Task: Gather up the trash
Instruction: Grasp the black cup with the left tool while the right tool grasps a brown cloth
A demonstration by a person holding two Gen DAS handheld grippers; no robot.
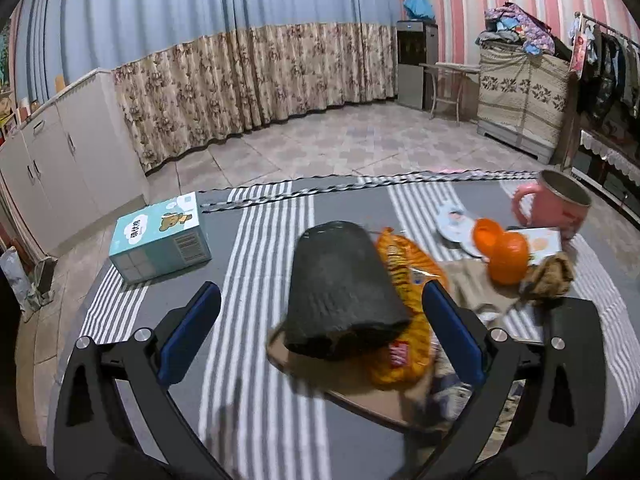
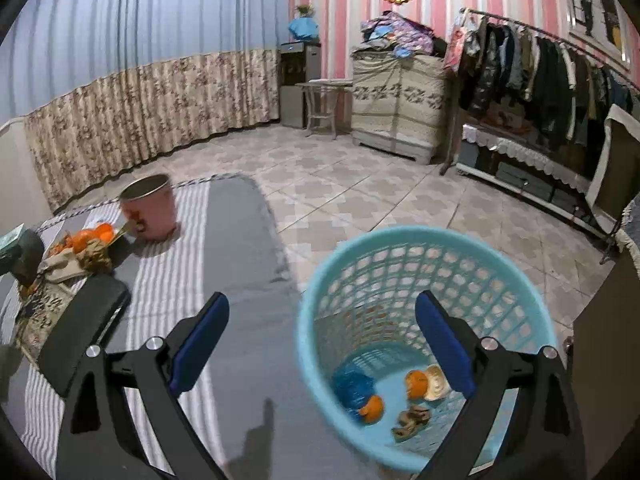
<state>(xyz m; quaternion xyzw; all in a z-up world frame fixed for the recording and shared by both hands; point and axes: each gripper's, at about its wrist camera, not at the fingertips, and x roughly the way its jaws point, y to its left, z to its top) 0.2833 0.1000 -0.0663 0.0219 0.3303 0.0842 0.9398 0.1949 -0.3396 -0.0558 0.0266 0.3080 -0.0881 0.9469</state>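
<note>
My left gripper (image 1: 320,304) is open over the striped table, its fingers either side of a dark grey cup-shaped object (image 1: 340,288) lying on its side. An orange snack wrapper (image 1: 404,280) lies beside it on brown paper (image 1: 360,380). Orange peel pieces (image 1: 502,254) and a brown crumpled scrap (image 1: 552,274) lie to the right. My right gripper (image 2: 320,336) is open and empty above the light blue basket (image 2: 496,256) by the table's edge. The basket holds orange peel (image 2: 416,382), a blue wrapper (image 2: 352,386) and brown scraps (image 2: 412,420).
A teal tissue box (image 1: 160,236) stands at the table's left. A pink mug (image 1: 556,204) stands at the far right of the table, also in the right wrist view (image 2: 150,208). A black flat object (image 2: 86,330) lies on the table. White cabinets (image 1: 60,152) and curtains stand behind.
</note>
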